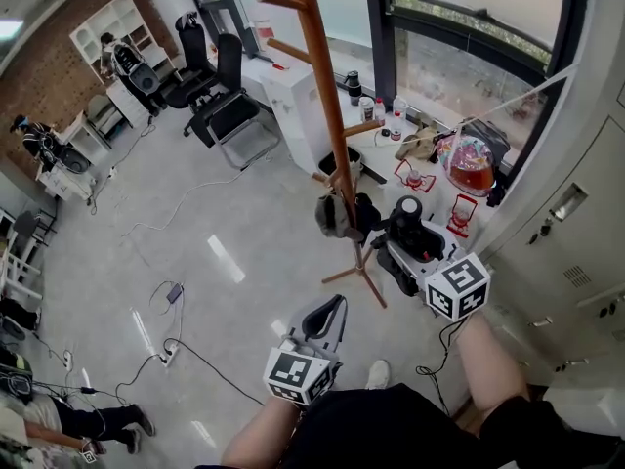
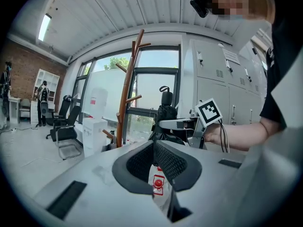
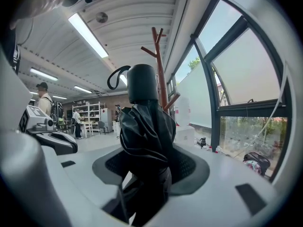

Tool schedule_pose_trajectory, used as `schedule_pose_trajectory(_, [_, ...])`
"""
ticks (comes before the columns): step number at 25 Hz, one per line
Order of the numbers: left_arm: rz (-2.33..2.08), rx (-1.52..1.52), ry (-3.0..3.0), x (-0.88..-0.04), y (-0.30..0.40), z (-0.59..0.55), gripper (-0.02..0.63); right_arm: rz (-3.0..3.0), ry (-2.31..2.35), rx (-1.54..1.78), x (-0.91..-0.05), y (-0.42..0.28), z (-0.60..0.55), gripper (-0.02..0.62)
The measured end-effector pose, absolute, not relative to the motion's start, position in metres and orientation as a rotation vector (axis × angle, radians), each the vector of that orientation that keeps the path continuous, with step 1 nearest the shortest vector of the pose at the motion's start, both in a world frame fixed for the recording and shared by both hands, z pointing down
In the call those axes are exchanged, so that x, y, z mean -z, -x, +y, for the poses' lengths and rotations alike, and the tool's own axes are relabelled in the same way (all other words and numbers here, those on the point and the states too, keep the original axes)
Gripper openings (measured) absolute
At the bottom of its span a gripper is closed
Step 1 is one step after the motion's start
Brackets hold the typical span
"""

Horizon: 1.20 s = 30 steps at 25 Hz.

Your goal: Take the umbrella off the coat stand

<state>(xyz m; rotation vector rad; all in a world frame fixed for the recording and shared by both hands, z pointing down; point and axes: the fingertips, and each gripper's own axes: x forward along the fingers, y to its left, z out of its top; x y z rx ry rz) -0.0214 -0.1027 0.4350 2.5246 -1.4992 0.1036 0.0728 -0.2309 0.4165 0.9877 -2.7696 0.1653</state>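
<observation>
Umbrella (image 3: 144,131) first: black, folded, and it sits squarely in my right tool (image 3: 147,161). In the right gripper view both pads press into the bunched fabric from either side, so the jaws stand partly apart, held at the width of the bundle. The rounded handle (image 3: 142,84) sticks up above the grip, with its strap loop (image 3: 116,75) curling off to the left.

From the head view, the umbrella (image 1: 418,234) is low and just to the right of the coat stand (image 1: 327,96), near its spread feet. The left gripper view confirms this: the umbrella (image 2: 165,113) rides upright in the right tool, with a clear gap between it and the wooden pole (image 2: 125,103). It hangs on none of the pegs.

My left tool (image 2: 154,148) has its jaws brought together, tips meeting in a narrow V, with nothing gripped between them. It floats over the floor (image 1: 225,233) in front of me, below and left of the stand's base, well apart from the umbrella.

One dark bundle (image 1: 339,215) sits against the lower pole; I cannot tell what it is.
</observation>
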Motion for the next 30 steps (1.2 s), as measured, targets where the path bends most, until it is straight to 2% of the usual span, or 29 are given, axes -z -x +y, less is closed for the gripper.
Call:
schedule_pose_trajectory(19, [-1.39, -0.067, -2.579, -0.435, 0.11, -0.045, 0.026, -2.725, -1.065, -0.238, -0.437, 0.016, -0.122, 0.273])
schedule_pose_trajectory(30, [-1.284, -0.061, -2.606, -0.445, 0.13, -0.006, 0.026, -2.684, -1.135, -0.256, -0.447, 0.039, -0.061, 0.273])
